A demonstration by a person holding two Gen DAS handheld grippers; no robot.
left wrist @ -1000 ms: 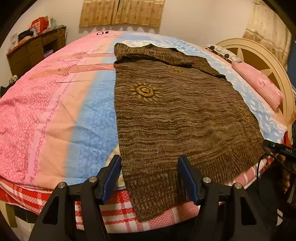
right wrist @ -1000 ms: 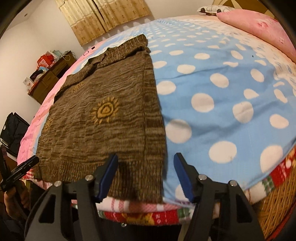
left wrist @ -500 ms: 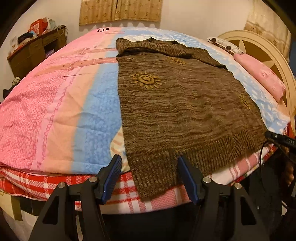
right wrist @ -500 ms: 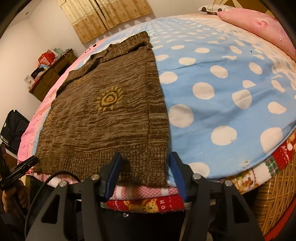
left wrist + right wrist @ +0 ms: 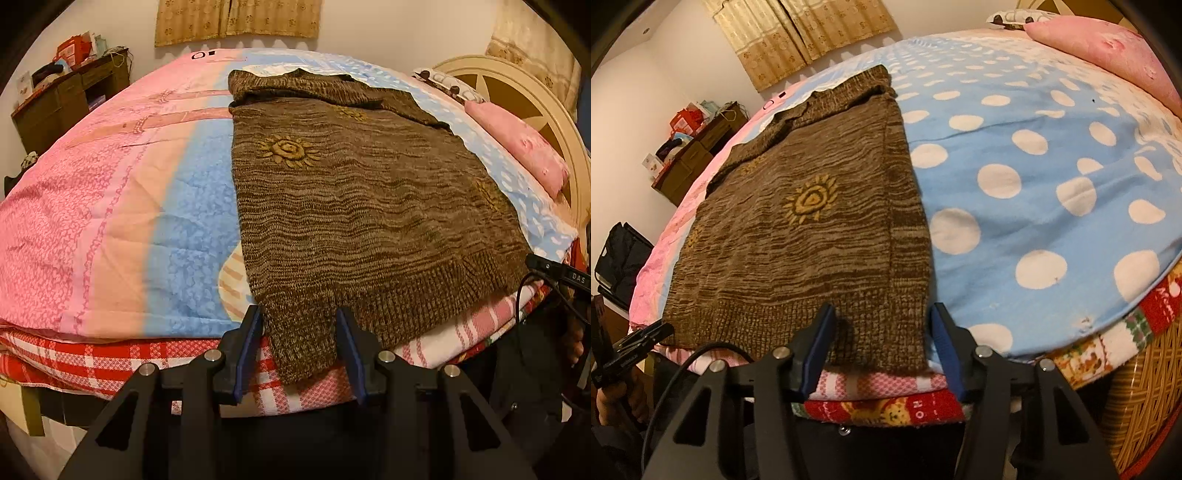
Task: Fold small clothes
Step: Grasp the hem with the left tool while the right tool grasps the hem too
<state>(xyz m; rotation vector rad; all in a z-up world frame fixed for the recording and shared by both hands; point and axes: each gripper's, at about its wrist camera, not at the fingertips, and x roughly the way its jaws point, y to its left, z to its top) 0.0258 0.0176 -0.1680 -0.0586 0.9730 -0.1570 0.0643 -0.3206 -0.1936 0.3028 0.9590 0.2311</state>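
A brown knitted sweater [image 5: 354, 206] lies flat on the bed, reaching from upper centre of the left wrist view down to the near mattress edge. A yellow sun motif [image 5: 286, 149] sits left of centre on the knit. A sleeve cuff [image 5: 301, 339] hangs over the bed edge at lower centre, across the red-and-white checked sheet [image 5: 92, 358].

Left gripper [image 5: 299, 332]: the jaws have just been closing. The cuff lies between the two blue pads, whose tips stand at its edges – whether they press the fabric cannot be told.

Right gripper [image 5: 882, 332]: the jaws are partly spread, one on each side of the ribbed hem corner [image 5: 882, 332] at lower centre of the right wrist view. They have narrowed within the last second. The right pad stands at the sweater's right edge; the left pad overlaps the hem. Firm contact cannot be confirmed.

In the right wrist view the sweater covers the left half of the bed; the blue quilt with white dots [image 5: 1052, 177] fills the right half. A second sun motif [image 5: 810, 199] shows at centre.

Surroundings – a pink pillow [image 5: 517, 147] at the right edge of the left wrist view, before a cream headboard [image 5: 517, 88]; a dark wooden desk [image 5: 66, 103] at upper left; curtains [image 5: 236, 18] at top centre.
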